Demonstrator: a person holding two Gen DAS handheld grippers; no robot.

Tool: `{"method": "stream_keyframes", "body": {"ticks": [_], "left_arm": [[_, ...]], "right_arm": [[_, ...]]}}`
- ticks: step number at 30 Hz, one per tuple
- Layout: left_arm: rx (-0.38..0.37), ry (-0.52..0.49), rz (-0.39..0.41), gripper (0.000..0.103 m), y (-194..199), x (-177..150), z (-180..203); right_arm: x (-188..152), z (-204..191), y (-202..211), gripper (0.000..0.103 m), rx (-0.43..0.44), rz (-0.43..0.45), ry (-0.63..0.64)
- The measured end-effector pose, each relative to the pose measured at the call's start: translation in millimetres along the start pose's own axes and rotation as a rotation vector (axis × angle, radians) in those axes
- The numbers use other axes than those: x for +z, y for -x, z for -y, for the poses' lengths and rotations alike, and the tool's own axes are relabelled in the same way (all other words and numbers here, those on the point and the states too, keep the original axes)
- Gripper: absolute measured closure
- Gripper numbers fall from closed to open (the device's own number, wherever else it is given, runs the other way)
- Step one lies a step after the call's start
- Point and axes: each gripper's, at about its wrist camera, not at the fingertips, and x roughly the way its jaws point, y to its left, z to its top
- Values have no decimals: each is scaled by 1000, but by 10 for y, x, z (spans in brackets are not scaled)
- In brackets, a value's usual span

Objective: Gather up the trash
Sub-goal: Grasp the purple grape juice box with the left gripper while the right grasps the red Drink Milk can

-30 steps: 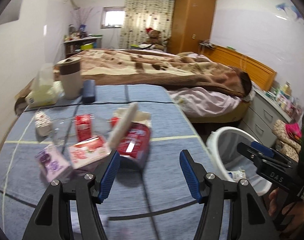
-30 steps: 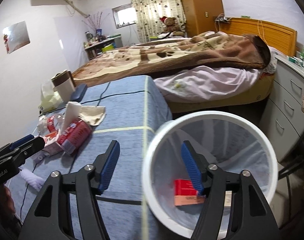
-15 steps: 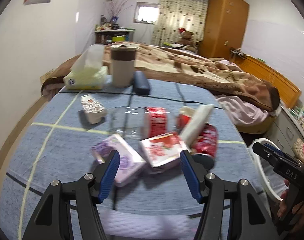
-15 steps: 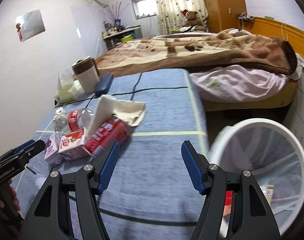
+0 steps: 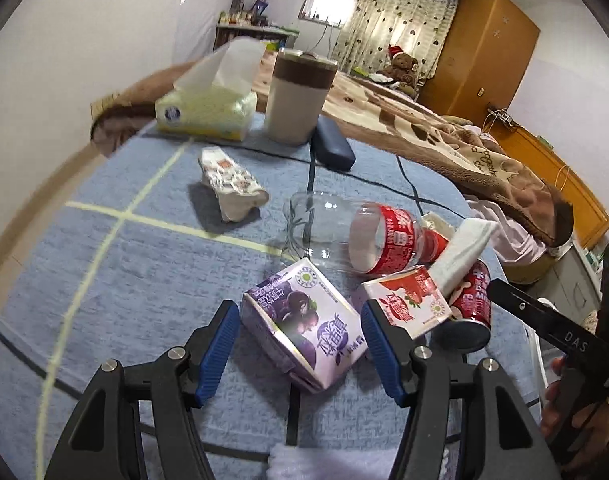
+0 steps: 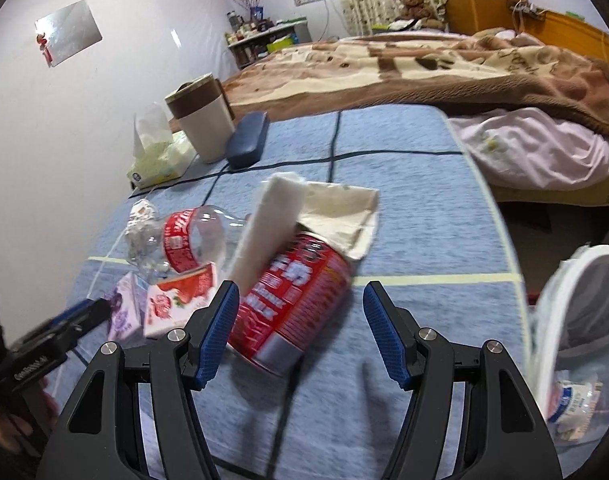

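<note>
- The trash lies in a loose heap on the blue cloth of the worktop (image 5: pixel 104 264): a purple carton (image 5: pixel 304 326), a red-and-white carton (image 5: pixel 408 302) touching it on the right, a red can (image 6: pixel 292 300) on its side, and a clear bottle (image 5: pixel 356 238) with a red label just behind them.
- A folded white paper (image 6: pixel 270 226) leans on the can, and a beige napkin (image 6: pixel 340 216) lies flat behind it.
- A crumpled wrapper (image 5: pixel 232 182) sits apart from the heap, toward the far left.
- The left gripper (image 5: pixel 300 346) is spread wide, its blue pads either side of the purple carton — not touching it.
- The right gripper (image 6: pixel 300 326) is also wide, with the can between its fingers; the frame is blurred, so I cannot tell whether the left pad touches.
- A white bin (image 6: pixel 576 344) stands just off the worktop's right edge, with a wrapper lying in it.
- At the far end of the worktop stand a tissue pack (image 5: pixel 204 110), a beige cup (image 5: pixel 298 98) with a brown band, and a dark blue case (image 5: pixel 332 148), close together.
- Beyond them is a bed (image 6: pixel 444 68) with a brown blanket.
</note>
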Motion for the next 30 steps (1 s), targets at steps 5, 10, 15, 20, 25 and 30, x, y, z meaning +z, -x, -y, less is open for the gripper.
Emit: {"method": "stream_keyframes", "body": {"ticks": [5, 10, 15, 20, 25, 30], "left_arm": [[-39, 6, -14, 40, -92, 47, -8], [-27, 0, -27, 39, -155, 67, -2], [-27, -13, -41, 36, -202, 80, 57], [-24, -18, -75, 35, -303, 94, 100], [-6, -49, -81, 35, -337, 113, 138], [3, -88, -105, 33, -334, 120, 140]], "right_arm": [[50, -92, -109, 37, -23, -24, 29], [54, -115, -201, 37, -74, -52, 40], [7, -122, -229, 36, -95, -78, 81], [-70, -125, -162, 36, -128, -92, 135], [-100, -30, -86, 36, -153, -96, 148], [-109, 30, -47, 36, -207, -92, 168]]}}
